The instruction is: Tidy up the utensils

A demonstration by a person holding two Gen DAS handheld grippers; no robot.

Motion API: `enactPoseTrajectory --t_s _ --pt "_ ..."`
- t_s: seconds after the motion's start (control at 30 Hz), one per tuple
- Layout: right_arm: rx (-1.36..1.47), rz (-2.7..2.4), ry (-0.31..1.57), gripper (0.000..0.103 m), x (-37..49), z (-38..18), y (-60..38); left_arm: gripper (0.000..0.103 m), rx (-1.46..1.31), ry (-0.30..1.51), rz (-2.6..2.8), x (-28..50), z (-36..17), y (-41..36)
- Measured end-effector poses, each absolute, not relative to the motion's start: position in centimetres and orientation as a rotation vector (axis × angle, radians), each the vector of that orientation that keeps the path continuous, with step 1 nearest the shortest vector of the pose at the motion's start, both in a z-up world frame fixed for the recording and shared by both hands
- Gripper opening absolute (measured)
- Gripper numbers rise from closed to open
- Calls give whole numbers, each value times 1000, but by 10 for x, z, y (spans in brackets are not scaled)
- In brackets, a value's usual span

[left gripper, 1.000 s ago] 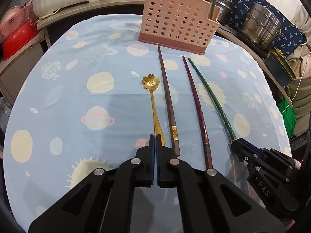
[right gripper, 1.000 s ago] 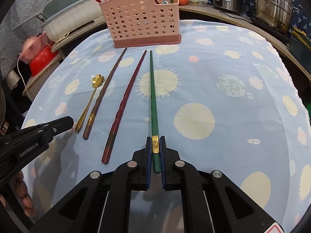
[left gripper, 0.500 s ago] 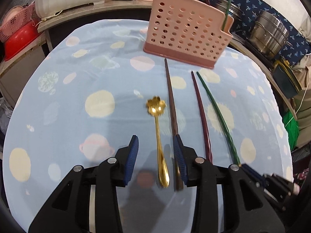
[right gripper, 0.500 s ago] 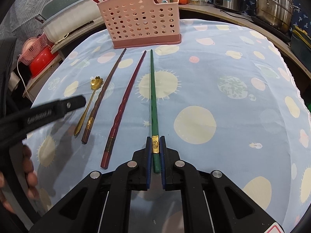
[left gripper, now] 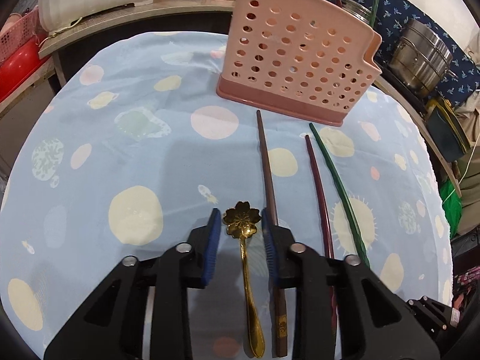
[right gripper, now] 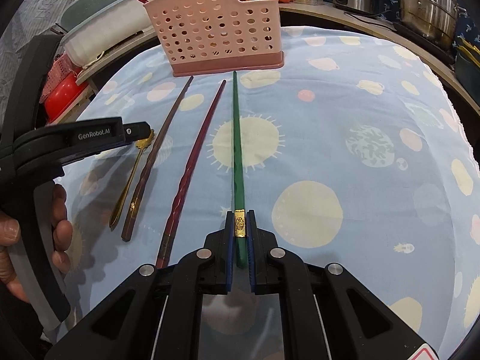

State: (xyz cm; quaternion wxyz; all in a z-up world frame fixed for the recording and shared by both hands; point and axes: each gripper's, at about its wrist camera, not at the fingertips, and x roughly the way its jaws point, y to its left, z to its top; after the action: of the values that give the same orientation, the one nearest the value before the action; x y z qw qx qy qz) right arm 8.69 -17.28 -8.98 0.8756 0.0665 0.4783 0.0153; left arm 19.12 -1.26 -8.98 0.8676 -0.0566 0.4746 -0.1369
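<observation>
While a few utensils already stand in the pink perforated holder (right gripper: 222,27) at the far side of the counter (right gripper: 360,120), 4 more lie on the planet-printed cloth in front of it, so the task is only partly done, in my judgement. Inside the holder I can see at least 2 red chopsticks and 1 green one, but the exact compartments are hard to tell.

On the cloth lie, from the person's left to right, a gold flower spoon (left gripper: 244,240), a brown chopstick (left gripper: 268,177), a dark red chopstick (left gripper: 318,192) and a green chopstick (right gripper: 238,156). They lie almost parallel, with their thin ends pointing to the holder and close to its base.

The right gripper (right gripper: 240,231) is pressed together on the green chopstick, pinching it at the gold band near its thick end. Whether the chopstick is already lifted from the cloth, I cannot tell.

The left gripper (left gripper: 240,234) is spread wide and hangs low over the gold spoon. The flower-shaped bowl sits between the 2 blue pads (left gripper: 211,246) without touching them, and the handle runs back under the gripper. The brown chopstick passes just beside, and partly under, the right-hand pad, so closing here could catch it together with the spoon.

All 4 pieces are still left to put in the holder.
</observation>
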Motion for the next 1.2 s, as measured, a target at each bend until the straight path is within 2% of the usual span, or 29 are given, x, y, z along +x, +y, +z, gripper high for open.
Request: enactPoseTrajectory --t_s 0.1,0.2,0.4,0.43,0.47,0.5,0.57,0.77,0.8,0.9,1.13,1.17,1.2 --pt "138 33 1000 7 88 -90 -173 8 -102 994 -300 190 -93 -17" --pt "137 33 1001 7 88 -89 -173 1 -99 993 -303 188 -93 -17" --pt "134 34 996 7 85 -88 -172 0 -104 975 -314 181 -87 -13" --pt "135 34 995 7 84 -87 -172 2 -110 974 -311 181 -87 -11" --pt "135 35 994 7 84 -86 -172 8 -123 976 -305 182 -88 -10" --pt "136 36 992 7 84 -86 -172 25 -139 985 -306 184 -89 -8" --pt "135 36 991 7 84 -86 -172 43 -149 982 -298 185 -89 -7" --pt "142 36 994 7 87 -87 -174 42 -73 979 -312 189 -95 -21" --pt "143 36 995 7 87 -87 -174 41 -68 972 -310 189 -96 -22" --pt "144 35 997 7 88 -88 -174 27 -74 973 -328 192 -95 -26" --pt "147 32 994 7 87 -88 -176 26 -79 979 -319 189 -93 -22" --pt "147 32 993 7 87 -87 -176 12 -83 979 -316 187 -92 -20" --pt "147 32 991 7 86 -87 -176 3 -81 983 -314 185 -92 -18"
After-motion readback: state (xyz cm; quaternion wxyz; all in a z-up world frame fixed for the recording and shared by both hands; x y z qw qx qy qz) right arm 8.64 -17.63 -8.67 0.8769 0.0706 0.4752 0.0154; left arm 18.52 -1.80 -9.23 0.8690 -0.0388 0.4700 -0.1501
